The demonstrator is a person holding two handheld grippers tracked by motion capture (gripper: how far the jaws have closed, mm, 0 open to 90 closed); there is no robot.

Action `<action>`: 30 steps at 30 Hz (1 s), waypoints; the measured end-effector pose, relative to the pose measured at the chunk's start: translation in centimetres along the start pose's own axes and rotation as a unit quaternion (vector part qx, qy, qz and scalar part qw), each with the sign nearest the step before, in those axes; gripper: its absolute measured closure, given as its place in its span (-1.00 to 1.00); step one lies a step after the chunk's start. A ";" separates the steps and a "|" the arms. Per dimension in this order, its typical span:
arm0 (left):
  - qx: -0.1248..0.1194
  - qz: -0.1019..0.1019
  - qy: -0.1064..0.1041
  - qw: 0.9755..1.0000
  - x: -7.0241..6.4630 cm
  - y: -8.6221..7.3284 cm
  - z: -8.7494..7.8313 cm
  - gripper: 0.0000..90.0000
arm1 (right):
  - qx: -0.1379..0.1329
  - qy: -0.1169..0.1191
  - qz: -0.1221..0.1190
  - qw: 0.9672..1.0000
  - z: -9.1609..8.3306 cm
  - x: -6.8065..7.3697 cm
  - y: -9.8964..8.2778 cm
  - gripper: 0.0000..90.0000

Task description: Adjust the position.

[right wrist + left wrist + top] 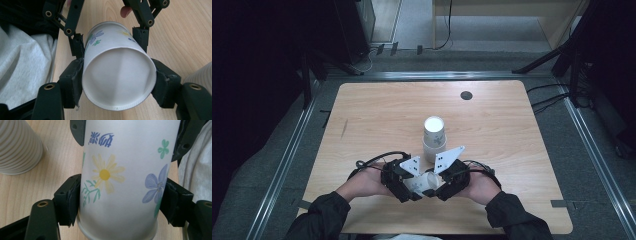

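A white paper cup with printed flowers [424, 183] lies on its side, held between my two grippers just above the table's near edge. My left gripper [411, 191] is shut on it, the pads pressing both sides of the cup [125, 182] near one end. My right gripper [441, 190] is shut on the other end, whose round face [117, 77] looks straight into the right gripper view. In that view the left gripper's fingers [77, 46] clamp the far part of the cup.
A short stack of paper cups [434, 133] stands mid-table, just beyond the grippers; its ribbed lower cup [17, 145] is close by my left gripper. The wooden table [377, 110] has a dark round spot [466, 95] at the back. The person's grey clothing [25, 65] is near.
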State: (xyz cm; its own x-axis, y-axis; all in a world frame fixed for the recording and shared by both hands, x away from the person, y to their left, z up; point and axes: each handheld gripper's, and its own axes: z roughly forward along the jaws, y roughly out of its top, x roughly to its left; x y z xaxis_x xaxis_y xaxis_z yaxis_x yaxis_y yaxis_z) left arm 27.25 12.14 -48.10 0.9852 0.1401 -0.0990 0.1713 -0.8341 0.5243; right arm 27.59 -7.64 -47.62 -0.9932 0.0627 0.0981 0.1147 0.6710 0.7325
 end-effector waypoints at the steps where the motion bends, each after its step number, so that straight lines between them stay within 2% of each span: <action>1: -0.003 -0.005 -0.003 1.000 0.0 0.0 -0.1 -0.43 | -0.002 0.001 0.001 1.000 -0.1 0.0 0.0 -0.23; 3: -0.012 -0.016 -0.004 1.000 0.1 0.1 -0.3 -0.59 | -0.006 -0.001 0.001 1.000 -0.4 -0.1 0.1 -0.23; 4: -0.018 -0.013 -0.001 1.000 0.1 0.1 -0.5 -0.65 | -0.010 -0.003 0.002 1.000 -0.6 -0.2 0.0 -0.23; 6: -0.027 -0.010 0.006 1.000 0.2 0.1 -0.7 -0.73 | -0.021 -0.004 0.004 1.000 -1.0 -0.4 0.0 -0.23; 8: -0.039 -0.016 0.013 0.999 0.3 0.0 -0.9 -0.78 | -0.029 -0.005 0.014 0.999 -1.7 -0.6 -0.1 -0.23; 11: -0.063 -0.030 0.016 0.997 0.5 -0.1 -1.4 -0.78 | -0.040 -0.006 0.019 0.999 -2.3 -0.8 -0.3 -0.23; 16: -0.096 -0.039 0.013 0.995 0.8 -0.4 -2.1 -0.78 | -0.066 -0.009 0.024 0.997 -3.4 -1.0 -0.4 -0.23; 23: -0.118 -0.038 0.013 0.992 0.5 -0.3 -2.5 -0.78 | -0.091 0.000 0.034 0.995 -4.7 -1.1 -0.4 -0.23; 25: -0.129 -0.038 0.010 0.991 0.4 -0.3 -2.6 -0.78 | -0.105 0.011 0.037 0.994 -5.1 -1.0 -0.4 -0.23; 26: -0.150 -0.042 -0.003 0.988 0.2 -0.2 -2.8 -0.78 | -0.112 0.014 0.035 0.993 -5.2 -1.0 -0.4 -0.23; 27: -0.150 -0.042 -0.003 0.988 0.2 -0.2 -2.8 -0.77 | -0.112 0.014 0.035 0.993 -5.2 -1.0 -0.4 -0.23; 30: -0.178 -0.043 -0.020 0.983 -0.1 0.1 -3.0 -0.73 | -0.135 0.029 0.037 0.990 -5.3 -0.9 -0.1 -0.23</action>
State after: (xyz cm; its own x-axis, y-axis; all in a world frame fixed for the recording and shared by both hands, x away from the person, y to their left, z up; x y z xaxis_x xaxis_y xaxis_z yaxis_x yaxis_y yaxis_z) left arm 27.16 13.68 -45.47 0.9668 0.1760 -0.1854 0.2540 -0.5789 0.7749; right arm 28.56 -11.69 -44.16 -0.9798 0.0564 0.1917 0.1966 0.4438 0.8743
